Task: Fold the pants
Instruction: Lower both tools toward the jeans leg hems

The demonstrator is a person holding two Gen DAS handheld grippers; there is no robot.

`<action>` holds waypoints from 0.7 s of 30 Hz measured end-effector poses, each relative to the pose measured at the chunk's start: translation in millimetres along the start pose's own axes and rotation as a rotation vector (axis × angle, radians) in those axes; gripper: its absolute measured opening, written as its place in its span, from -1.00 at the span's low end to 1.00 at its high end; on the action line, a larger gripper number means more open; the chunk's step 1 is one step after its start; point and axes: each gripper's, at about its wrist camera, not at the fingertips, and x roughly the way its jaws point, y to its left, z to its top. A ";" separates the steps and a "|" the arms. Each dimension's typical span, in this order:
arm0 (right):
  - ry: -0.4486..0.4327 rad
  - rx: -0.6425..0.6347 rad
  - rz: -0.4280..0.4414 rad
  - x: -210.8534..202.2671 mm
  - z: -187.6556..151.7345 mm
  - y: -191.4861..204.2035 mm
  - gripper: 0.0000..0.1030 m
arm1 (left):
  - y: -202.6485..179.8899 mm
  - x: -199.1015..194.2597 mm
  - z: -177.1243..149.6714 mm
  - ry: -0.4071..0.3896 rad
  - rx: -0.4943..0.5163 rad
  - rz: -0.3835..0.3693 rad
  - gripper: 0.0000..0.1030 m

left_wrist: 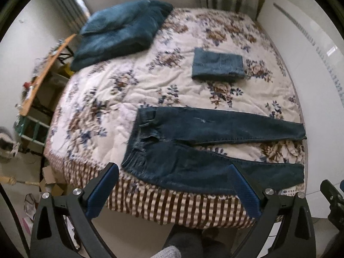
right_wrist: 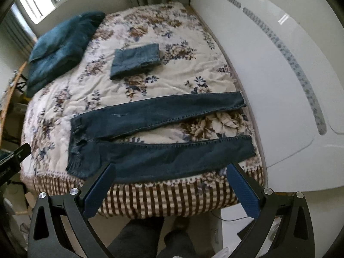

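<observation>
Hovering above the near edge of the bed [left_wrist: 103,116], I see dark jeans [left_wrist: 193,150] spread flat, waistband left, both legs splayed apart toward the white headboard [right_wrist: 268,86]: no fold begun, I judge. A lighter pair of jeans [left_wrist: 218,66] sits folded mid-bed, apparently finished, with a teal blanket [left_wrist: 120,32] heaped beyond. My left gripper [left_wrist: 172,189] and right gripper [right_wrist: 169,187] both hang with jaws spread wide, holding nothing, touching no cloth.
</observation>
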 end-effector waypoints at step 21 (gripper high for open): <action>0.333 -0.396 0.062 365.2 174.0 93.2 1.00 | -80.2 328.4 132.6 0.229 0.505 -0.002 0.96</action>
